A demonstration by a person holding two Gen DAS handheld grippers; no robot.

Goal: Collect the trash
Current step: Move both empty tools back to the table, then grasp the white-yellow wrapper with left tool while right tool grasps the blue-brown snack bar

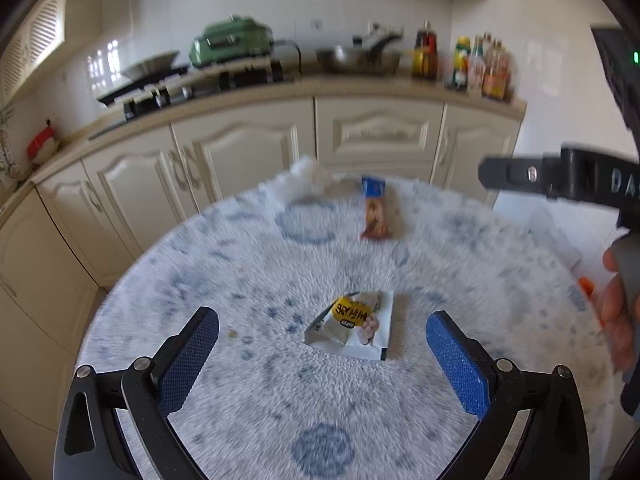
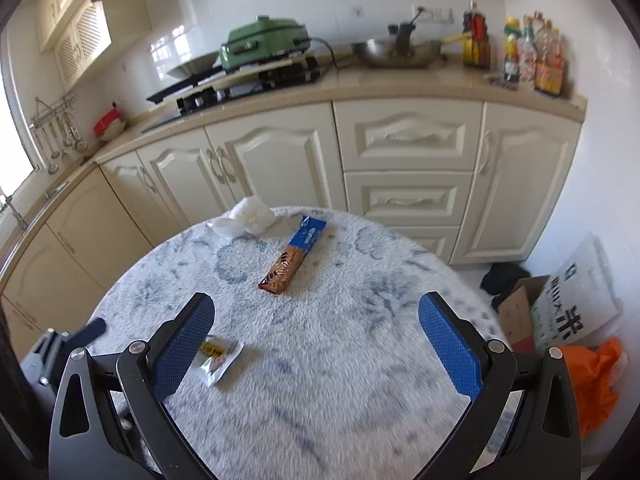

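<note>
Spread wide and holding nothing, the left tongs (image 1: 322,334) frame a torn yellow-and-silver wrapper (image 1: 354,324) lying flat on the round fuzzy tabletop (image 1: 280,400), with bare cloth on every side of it. Farther across lies a long blue-and-brown snack wrapper (image 2: 292,258), well apart from the first, and at the far rim sits a crumpled white tissue (image 2: 250,216). The right tongs (image 2: 316,340) hang released over the open middle, nothing between their pads (image 2: 450,350). Beyond the far edge stand cream cabinets (image 2: 408,160). On the floor to the right, beside the tabletop's edge, an orange bag (image 2: 592,384), a cardboard box (image 2: 520,312) and a white printed sack (image 2: 576,304) crowd together; their contents cannot be seen.
</note>
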